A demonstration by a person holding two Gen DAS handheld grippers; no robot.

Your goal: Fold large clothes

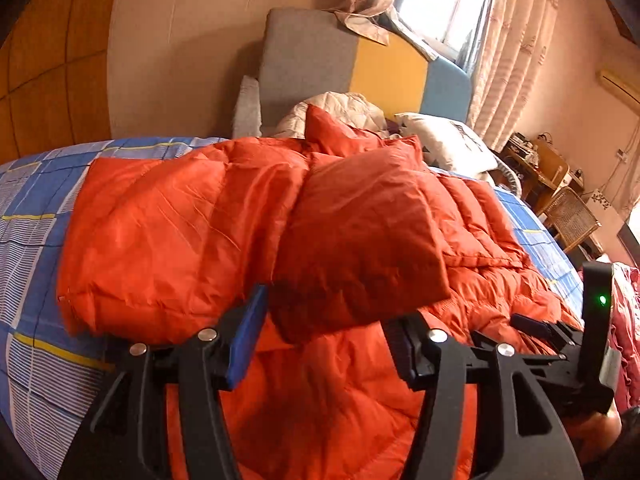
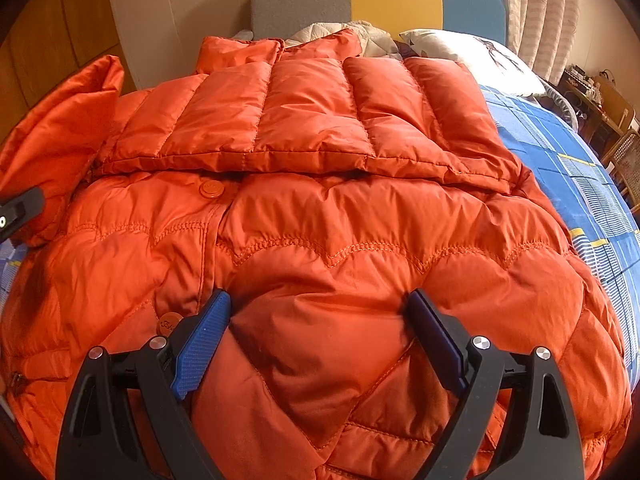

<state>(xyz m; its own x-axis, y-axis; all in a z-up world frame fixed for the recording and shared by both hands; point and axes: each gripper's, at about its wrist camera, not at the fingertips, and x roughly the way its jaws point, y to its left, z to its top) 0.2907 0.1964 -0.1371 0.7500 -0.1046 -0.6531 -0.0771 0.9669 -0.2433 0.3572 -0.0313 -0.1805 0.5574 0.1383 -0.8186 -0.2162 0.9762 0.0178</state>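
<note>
An orange down jacket [image 2: 328, 240] lies spread on a bed with a blue checked sheet [image 1: 32, 208]. One sleeve [image 2: 300, 120] is folded flat across its chest. The other sleeve [image 1: 360, 248] is raised over the jacket's left side, its cuff end just above and between the fingers of my left gripper [image 1: 328, 308], whose blue pads [image 1: 246, 340] stand clear of the fabric. My right gripper [image 2: 320, 296] stands wide open low on the jacket's front, with puffy fabric bulging between its fingers. A black part of the right gripper [image 1: 596, 320] shows at the left wrist view's right edge.
A grey, yellow and blue headboard [image 1: 360, 72] stands at the far end, with a white pillow [image 1: 448, 140] and a cream quilt [image 1: 340, 108] below it. Curtains [image 1: 516, 40] and a window are at the back right. A wicker chair [image 1: 572, 220] and a cluttered desk [image 1: 536, 156] stand right of the bed.
</note>
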